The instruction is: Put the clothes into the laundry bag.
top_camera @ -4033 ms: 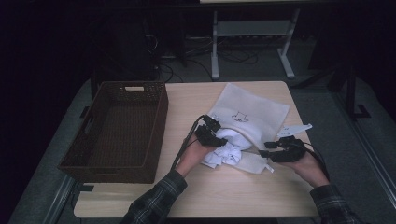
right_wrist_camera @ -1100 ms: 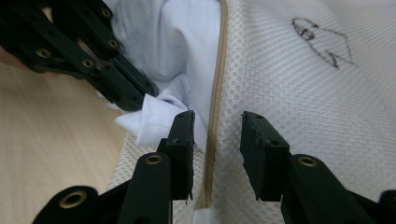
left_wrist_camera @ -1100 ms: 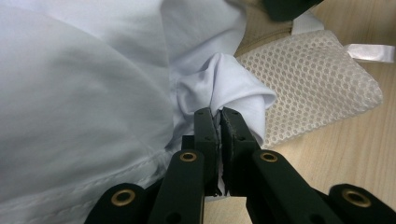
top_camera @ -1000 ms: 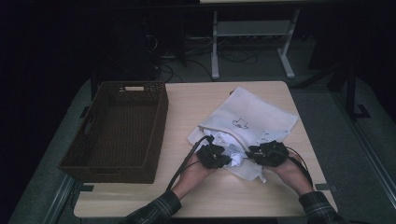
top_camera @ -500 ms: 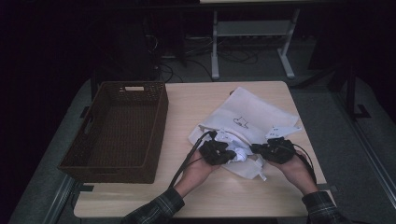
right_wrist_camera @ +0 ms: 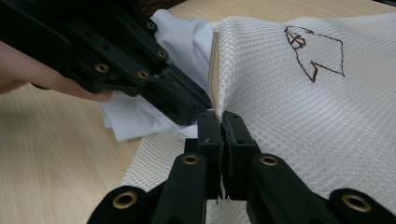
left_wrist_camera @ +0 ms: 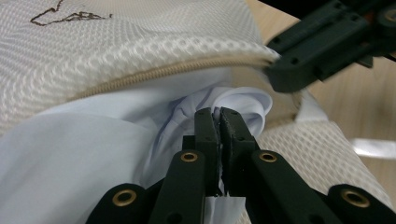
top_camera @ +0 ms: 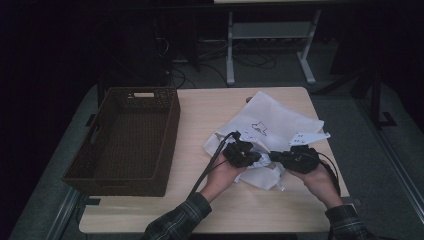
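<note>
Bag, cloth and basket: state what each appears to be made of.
Bag: seemingly synthetic mesh, matte white; an open honeycomb weave shows, with a beige zipper along the opening.
Cloth: thin woven fabric, maybe cotton, smooth and pale; it gathers in soft folds.
Basket: apparently dark brown wicker or rattan, going by its woven walls.

light wooden table (top_camera: 200, 112) carries a wicker basket (top_camera: 127, 140) and mesh bag (top_camera: 272, 125).
</note>
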Demonstrator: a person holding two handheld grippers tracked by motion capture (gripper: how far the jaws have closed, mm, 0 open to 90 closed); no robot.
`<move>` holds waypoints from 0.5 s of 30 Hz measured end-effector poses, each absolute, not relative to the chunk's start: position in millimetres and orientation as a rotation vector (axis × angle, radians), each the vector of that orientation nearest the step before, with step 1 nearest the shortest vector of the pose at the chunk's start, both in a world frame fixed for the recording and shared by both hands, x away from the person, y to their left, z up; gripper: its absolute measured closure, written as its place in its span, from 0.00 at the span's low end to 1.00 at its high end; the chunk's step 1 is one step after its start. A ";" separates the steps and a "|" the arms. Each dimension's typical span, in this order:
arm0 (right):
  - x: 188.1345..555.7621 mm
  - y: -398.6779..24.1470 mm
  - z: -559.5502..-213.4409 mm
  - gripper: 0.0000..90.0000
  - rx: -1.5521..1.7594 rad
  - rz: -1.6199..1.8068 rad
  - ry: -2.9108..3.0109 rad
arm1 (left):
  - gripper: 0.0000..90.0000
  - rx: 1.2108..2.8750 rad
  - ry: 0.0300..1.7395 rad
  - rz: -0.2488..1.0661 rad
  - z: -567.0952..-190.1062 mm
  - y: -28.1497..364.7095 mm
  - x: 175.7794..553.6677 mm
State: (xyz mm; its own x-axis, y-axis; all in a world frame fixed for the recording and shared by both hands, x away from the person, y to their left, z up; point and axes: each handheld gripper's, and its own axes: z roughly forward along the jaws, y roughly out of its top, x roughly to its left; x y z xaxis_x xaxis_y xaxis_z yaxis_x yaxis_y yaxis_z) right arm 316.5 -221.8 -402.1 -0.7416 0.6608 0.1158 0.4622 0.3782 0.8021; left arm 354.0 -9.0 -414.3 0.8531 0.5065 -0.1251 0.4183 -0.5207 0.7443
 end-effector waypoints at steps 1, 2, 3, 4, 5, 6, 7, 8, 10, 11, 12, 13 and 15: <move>316.5 -221.8 -402.1 0.97 1.002 1.294 2.414 | 0.96 2.190 0.669 0.135 -414.3 -9.0 354.0; 316.6 -222.3 -401.8 0.97 1.005 1.304 2.413 | 0.96 2.177 0.684 0.137 -415.2 -11.3 356.7; 316.6 -222.7 -401.6 0.97 1.007 1.306 2.411 | 0.96 2.174 0.689 0.145 -416.1 -12.5 358.3; 316.6 -223.1 -401.6 0.97 1.010 1.309 2.408 | 0.96 2.169 0.699 0.154 -417.3 -14.0 359.8; 316.7 -223.4 -401.5 0.97 1.012 1.313 2.406 | 0.96 2.163 0.707 0.156 -418.9 -15.3 361.4; 316.8 -223.6 -401.4 0.97 1.013 1.315 2.406 | 0.96 2.153 0.717 0.157 -420.9 -16.6 363.1; 316.9 -223.8 -401.5 0.97 1.012 1.315 2.405 | 0.96 2.153 0.717 0.157 -420.9 -16.6 363.1; 317.1 -223.7 -401.6 0.97 1.012 1.316 2.405 | 0.96 2.125 0.743 0.154 -425.1 -20.2 365.7; 317.0 -223.3 -401.8 0.97 1.014 1.314 2.403 | 0.96 2.111 0.751 0.141 -428.9 -24.5 366.6; 317.0 -223.3 -401.8 0.97 1.014 1.314 2.403 | 0.96 2.111 0.751 0.141 -428.9 -24.5 366.6; 317.0 -223.8 -401.9 0.97 1.015 1.312 2.400 | 0.96 2.109 0.744 0.121 -433.0 -29.7 364.6; 317.0 -224.4 -402.1 0.97 1.018 1.313 2.396 | 0.95 2.112 0.739 0.117 -434.1 -31.0 363.6; 316.9 -226.7 -402.5 0.97 1.024 1.312 2.393 | 0.92 2.127 0.723 0.109 -435.5 -32.3 360.7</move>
